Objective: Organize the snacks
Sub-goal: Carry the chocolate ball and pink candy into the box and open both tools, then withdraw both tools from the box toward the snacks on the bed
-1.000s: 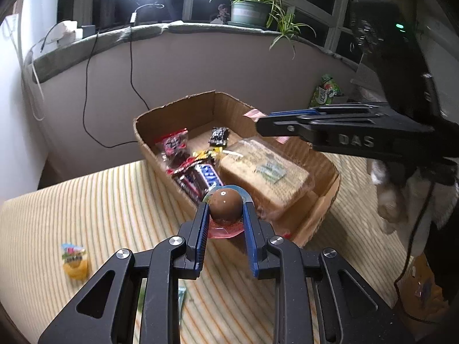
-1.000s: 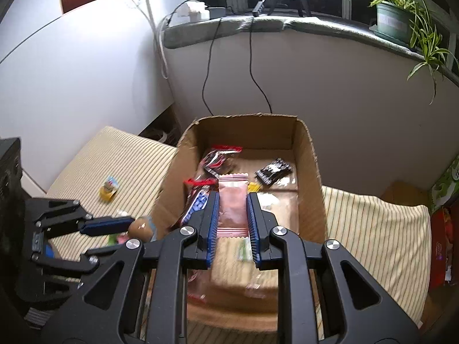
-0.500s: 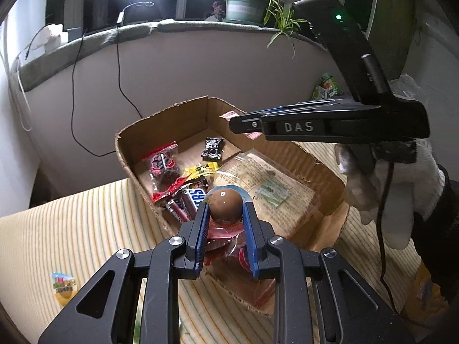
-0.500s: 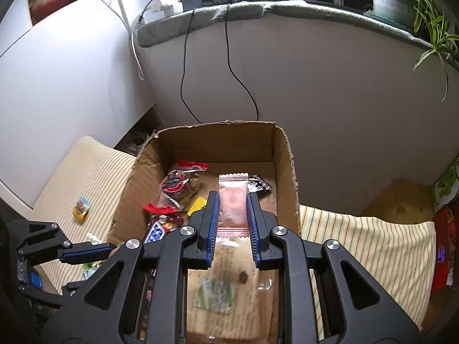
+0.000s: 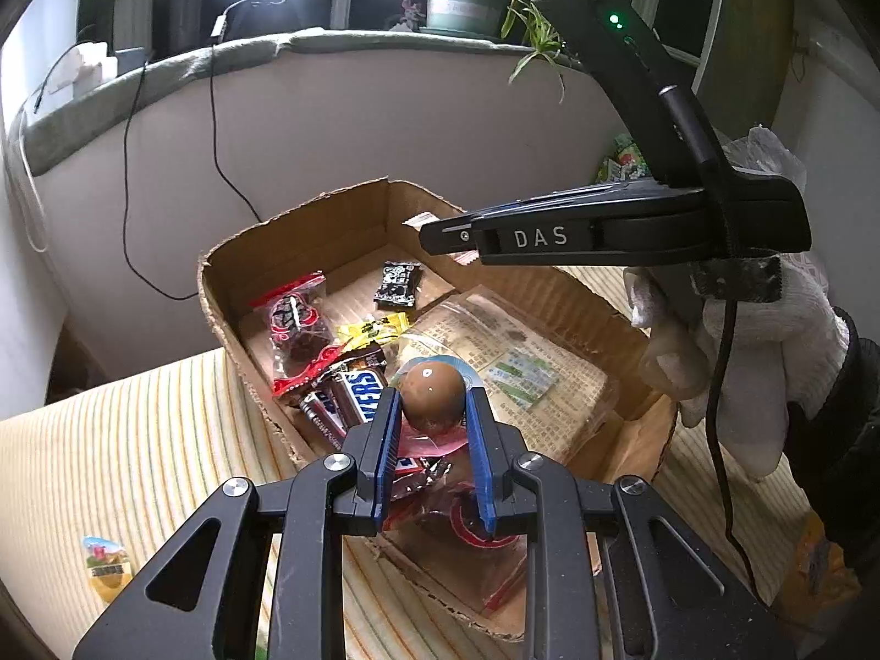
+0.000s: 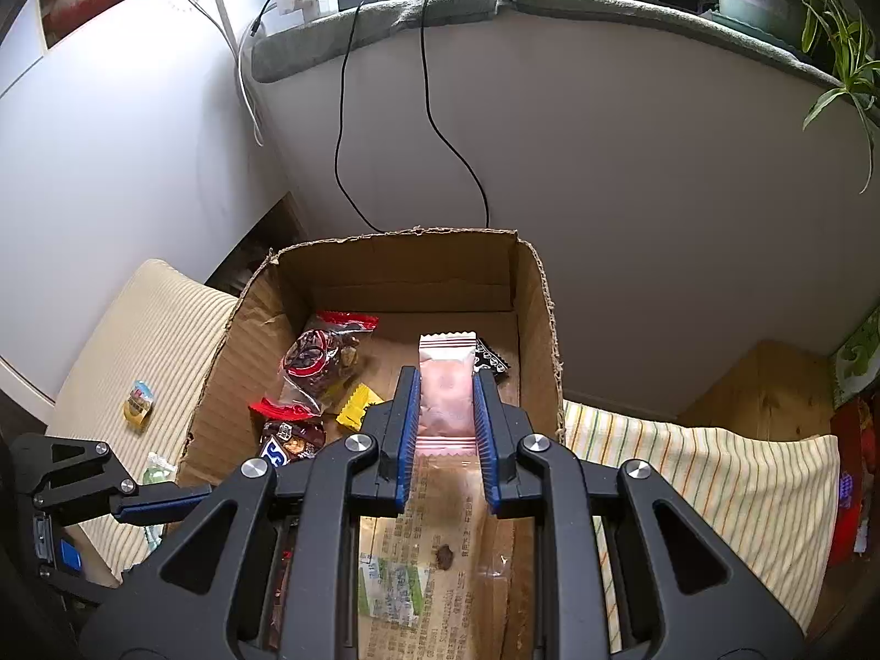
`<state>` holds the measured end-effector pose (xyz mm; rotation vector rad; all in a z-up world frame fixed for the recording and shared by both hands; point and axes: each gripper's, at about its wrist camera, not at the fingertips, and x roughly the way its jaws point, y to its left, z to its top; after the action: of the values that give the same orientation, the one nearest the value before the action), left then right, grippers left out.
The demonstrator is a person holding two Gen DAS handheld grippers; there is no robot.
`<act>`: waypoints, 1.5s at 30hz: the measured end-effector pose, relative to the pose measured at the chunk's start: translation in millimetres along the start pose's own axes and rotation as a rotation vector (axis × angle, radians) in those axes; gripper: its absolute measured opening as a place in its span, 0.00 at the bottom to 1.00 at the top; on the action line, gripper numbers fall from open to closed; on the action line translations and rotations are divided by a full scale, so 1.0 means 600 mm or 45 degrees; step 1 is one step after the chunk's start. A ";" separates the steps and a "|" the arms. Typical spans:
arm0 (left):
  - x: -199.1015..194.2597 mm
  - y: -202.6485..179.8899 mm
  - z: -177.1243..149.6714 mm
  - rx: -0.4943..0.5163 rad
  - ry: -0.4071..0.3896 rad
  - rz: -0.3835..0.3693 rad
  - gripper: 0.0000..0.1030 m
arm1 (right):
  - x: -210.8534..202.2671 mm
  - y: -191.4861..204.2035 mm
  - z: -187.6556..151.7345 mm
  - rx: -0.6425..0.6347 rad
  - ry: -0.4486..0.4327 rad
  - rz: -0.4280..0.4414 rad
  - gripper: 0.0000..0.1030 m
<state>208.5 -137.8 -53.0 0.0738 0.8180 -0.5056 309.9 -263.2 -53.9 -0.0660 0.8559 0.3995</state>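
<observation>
An open cardboard box (image 5: 308, 242) (image 6: 396, 275) holds several snacks: a large clear bag (image 5: 528, 363), chocolate bars (image 5: 352, 390), a red packet (image 5: 297, 319) and a black packet (image 5: 397, 284). My left gripper (image 5: 432, 404) is shut on a brown packaged egg (image 5: 432, 393) and holds it over the box's near side. My right gripper (image 6: 446, 385) is shut on a pink snack packet (image 6: 446, 379) above the box's far end; it also shows in the left wrist view (image 5: 440, 236).
A small yellow jelly cup (image 5: 107, 569) (image 6: 137, 399) lies on the striped cushion (image 5: 137, 440) left of the box. A black cable (image 6: 440, 126) hangs down the wall behind. A potted plant (image 5: 467, 5) stands on the ledge.
Both grippers have moved forward over the box with their snacks still held. The egg went from the box's near edge to over its inside; the pink packet moved toward the far end.
</observation>
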 end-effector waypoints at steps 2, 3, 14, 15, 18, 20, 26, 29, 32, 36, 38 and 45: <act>0.000 -0.001 -0.001 0.004 0.000 -0.001 0.22 | 0.001 0.002 -0.001 -0.002 0.002 -0.003 0.20; 0.001 -0.002 0.000 0.005 -0.001 0.000 0.22 | 0.001 0.003 -0.001 -0.004 0.002 -0.007 0.20; -0.010 -0.006 0.003 0.009 -0.009 0.009 0.37 | -0.009 0.013 -0.002 -0.018 -0.024 -0.043 0.53; -0.011 -0.005 0.003 0.007 -0.012 0.013 0.43 | -0.012 0.014 -0.002 -0.021 -0.032 -0.045 0.59; -0.014 -0.007 0.002 0.009 -0.017 0.009 0.46 | -0.022 0.017 0.001 -0.023 -0.055 -0.046 0.70; -0.016 -0.009 0.001 0.016 -0.017 0.010 0.50 | -0.029 0.018 0.002 -0.023 -0.065 -0.044 0.70; -0.026 -0.014 0.000 0.019 -0.025 0.011 0.51 | -0.040 0.027 0.002 -0.035 -0.066 -0.078 0.70; -0.034 -0.014 -0.002 0.020 -0.034 0.013 0.51 | -0.046 0.031 0.001 -0.027 -0.066 -0.080 0.70; -0.045 -0.014 -0.004 0.019 -0.044 0.015 0.51 | -0.057 0.032 -0.001 -0.018 -0.080 -0.097 0.70; -0.064 -0.014 -0.009 0.021 -0.061 0.018 0.51 | -0.077 0.038 -0.005 -0.003 -0.110 -0.109 0.70; -0.072 -0.014 -0.012 0.022 -0.069 0.020 0.51 | -0.088 0.042 -0.007 0.005 -0.130 -0.112 0.70; -0.106 -0.005 -0.030 0.008 -0.094 0.037 0.51 | -0.125 0.075 -0.025 -0.030 -0.200 -0.126 0.70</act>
<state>158.8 -110.4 -19.7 0.0719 0.7421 -0.4808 238.5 -248.5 -3.2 -0.0971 0.6900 0.3178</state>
